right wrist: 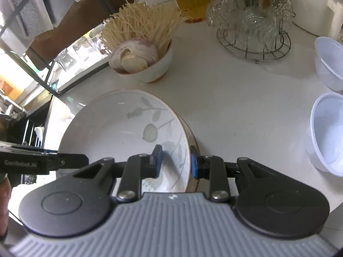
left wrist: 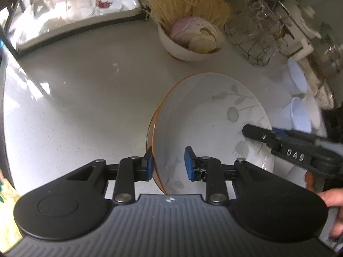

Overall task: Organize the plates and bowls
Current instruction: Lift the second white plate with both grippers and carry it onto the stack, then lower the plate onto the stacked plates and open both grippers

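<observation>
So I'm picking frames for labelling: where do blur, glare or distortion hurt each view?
Left wrist view: the glasses and pale bowls at the right smear with blur, and sun glares on the counter. Right wrist view: sharper, the window area at left blown out, the fisheye bending the dark frame.

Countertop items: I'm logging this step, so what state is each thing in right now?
Floral plate: empty, rim straddled by both grippers.
Left gripper: jaws astride the plate's rim; grip unclear.
Right gripper: jaws astride the opposite rim; grip unclear.
Ceramic bowl: upright, filled with food.
Plastic bowls: empty, tilted.
Glass cups: on the wire rack.
</observation>
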`<state>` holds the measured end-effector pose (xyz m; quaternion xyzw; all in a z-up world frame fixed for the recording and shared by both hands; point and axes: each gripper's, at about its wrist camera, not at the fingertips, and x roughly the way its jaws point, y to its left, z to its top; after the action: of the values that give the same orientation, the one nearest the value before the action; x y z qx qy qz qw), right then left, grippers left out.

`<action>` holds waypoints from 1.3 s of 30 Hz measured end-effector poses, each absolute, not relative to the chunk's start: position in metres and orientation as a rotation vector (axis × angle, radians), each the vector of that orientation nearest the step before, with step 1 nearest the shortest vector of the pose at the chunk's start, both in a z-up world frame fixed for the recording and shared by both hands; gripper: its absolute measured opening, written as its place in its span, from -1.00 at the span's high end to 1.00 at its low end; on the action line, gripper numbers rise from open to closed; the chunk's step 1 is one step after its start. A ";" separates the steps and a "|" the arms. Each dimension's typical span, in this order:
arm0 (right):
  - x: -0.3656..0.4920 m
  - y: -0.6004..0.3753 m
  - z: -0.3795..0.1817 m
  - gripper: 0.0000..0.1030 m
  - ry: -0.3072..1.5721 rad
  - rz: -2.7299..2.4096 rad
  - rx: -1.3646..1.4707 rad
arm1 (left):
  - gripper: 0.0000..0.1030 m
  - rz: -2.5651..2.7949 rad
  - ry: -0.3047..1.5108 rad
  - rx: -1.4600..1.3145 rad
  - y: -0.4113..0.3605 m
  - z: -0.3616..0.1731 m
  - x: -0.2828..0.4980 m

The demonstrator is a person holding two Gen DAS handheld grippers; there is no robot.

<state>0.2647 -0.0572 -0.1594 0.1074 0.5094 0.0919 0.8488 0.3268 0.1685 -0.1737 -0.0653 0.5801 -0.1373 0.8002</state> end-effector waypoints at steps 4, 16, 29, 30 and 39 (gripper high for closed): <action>0.269 -0.058 -0.164 0.42 1.073 0.201 0.226 | 0.36 -0.288 1.242 -0.102 0.166 -0.177 0.329; 0.279 -0.050 -0.177 0.40 1.096 0.249 0.233 | 0.32 -0.242 1.300 -0.154 0.179 -0.187 0.339; 0.277 -0.050 -0.177 0.41 1.091 0.218 0.269 | 0.18 -0.278 1.242 -0.358 0.222 -0.162 0.340; 0.277 -0.050 -0.177 0.40 1.090 0.213 0.271 | 0.18 -0.277 1.230 -0.355 0.224 -0.159 0.339; 0.268 -0.055 -0.160 0.39 1.014 0.140 0.238 | 0.18 -0.298 1.067 -0.323 0.218 -0.128 0.328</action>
<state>0.2675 -0.0546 -0.1597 0.1138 0.4841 0.0666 0.8650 0.3278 0.2176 -0.1278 -0.1528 0.5045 -0.1407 0.8380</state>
